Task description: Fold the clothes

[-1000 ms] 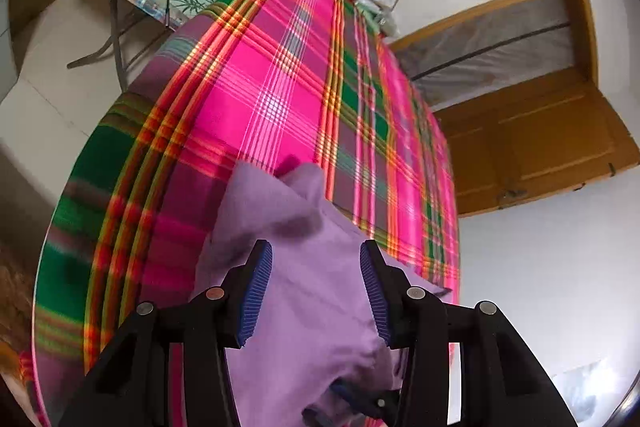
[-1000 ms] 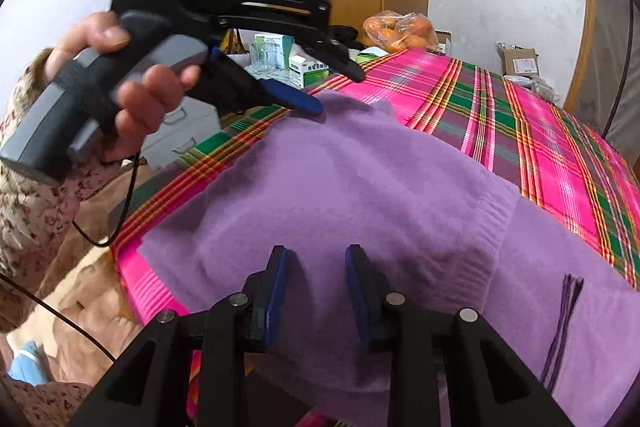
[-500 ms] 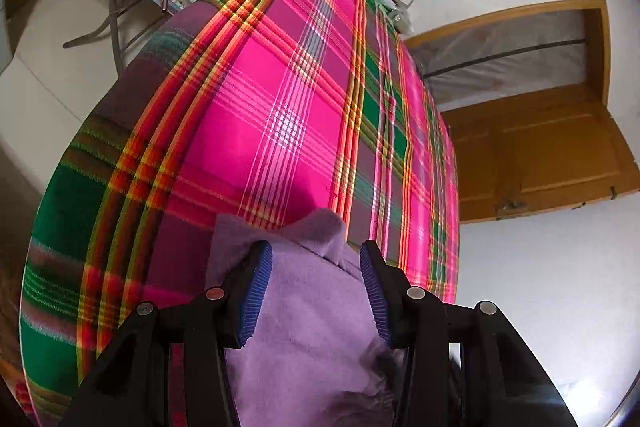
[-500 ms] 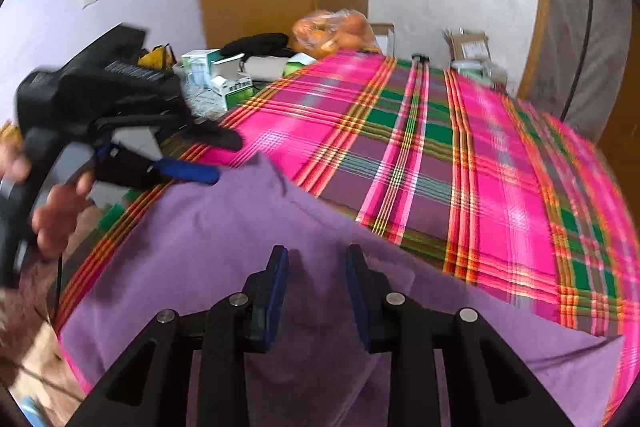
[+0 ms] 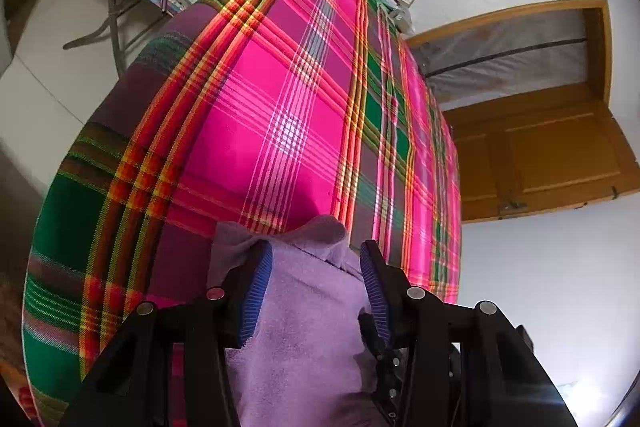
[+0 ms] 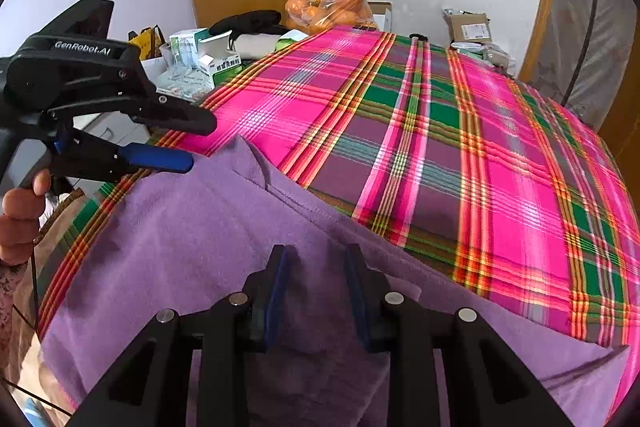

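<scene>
Plaid bedspread (image 6: 460, 155): fills most of both views, pink, green and purple, running from the lower left to the upper right of the right wrist view.

Purple garment (image 6: 192, 247): a soft knit piece lying on the near edge of the spread, across the lower half of the right wrist view; its long axis runs from lower left to lower right, and one corner peaks up at centre left. In the left wrist view it shows at bottom centre (image 5: 304, 307).

Left gripper (image 5: 316, 291): jaws stand wide apart, with cloth between and below them; whether the pads pinch any of it cannot be told. In the right wrist view this tool (image 6: 188, 143) sits at the left, held by a hand (image 6: 20, 223), its tips just beside the peaked corner.

Right gripper (image 6: 316, 291): jaws parted, low over the garment's middle near its front edge; a grip cannot be confirmed.

Key relation: the garment lies directly under and ahead of both tools, the left nearer the raised corner, the right nearer the middle. A fold would likely carry one edge across the long axis.

Change: a second ago the garment spread higher in the frame and bulged toward the right camera; it now lies flatter and lower, exposing more plaid, and the left tool sits further left.
</scene>
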